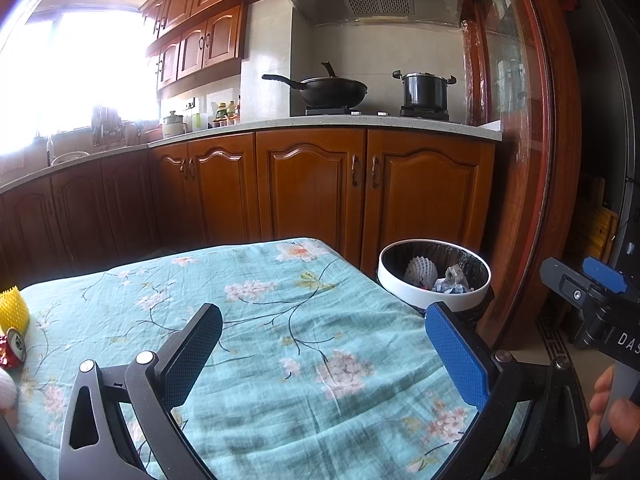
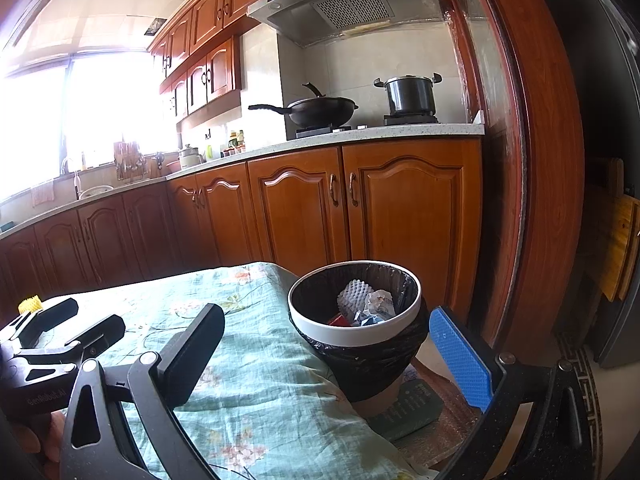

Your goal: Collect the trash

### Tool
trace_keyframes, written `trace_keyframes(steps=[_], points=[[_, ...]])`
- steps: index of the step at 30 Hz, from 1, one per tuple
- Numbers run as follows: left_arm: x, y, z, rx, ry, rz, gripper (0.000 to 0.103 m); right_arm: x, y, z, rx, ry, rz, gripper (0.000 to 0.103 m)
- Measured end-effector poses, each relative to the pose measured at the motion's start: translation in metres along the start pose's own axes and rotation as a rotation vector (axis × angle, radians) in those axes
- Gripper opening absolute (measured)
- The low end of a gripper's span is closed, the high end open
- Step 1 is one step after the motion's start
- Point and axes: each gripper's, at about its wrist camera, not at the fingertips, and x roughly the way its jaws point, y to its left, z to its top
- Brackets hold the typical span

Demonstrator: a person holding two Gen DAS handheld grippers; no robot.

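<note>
The bin (image 2: 354, 300) already holds several scraps; a can (image 1: 16, 346) and yellow netting (image 1: 14, 312) remain on the tabletop (image 1: 280, 320), far from it. Both tongs, left (image 1: 324, 354) and right (image 2: 326, 354), gape wide, empty.

right tongs (image 2: 326, 364) spread, empty | trash bin (image 2: 354, 330) between fingers

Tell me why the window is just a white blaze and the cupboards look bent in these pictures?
In the left wrist view the window is overexposed, its glare washing out the sink corner; in the right wrist view the window blooms likewise. Both lenses are fisheye, so the counter and door frame bow, and the corners go dark. The bin stays sharp.
</note>
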Motion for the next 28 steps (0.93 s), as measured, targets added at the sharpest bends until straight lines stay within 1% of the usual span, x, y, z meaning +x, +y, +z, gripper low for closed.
trace_keyframes(steps=[9, 28], points=[[0.001, 0.003, 0.0, -0.001, 0.002, -0.005, 0.102, 0.0, 0.002, -0.001, -0.001, 0.005, 0.006, 0.103], [0.01, 0.01, 0.0, -0.01, 0.038, -0.017, 0.102, 0.011, 0.002, -0.004, 0.005, 0.044, 0.024, 0.103]])
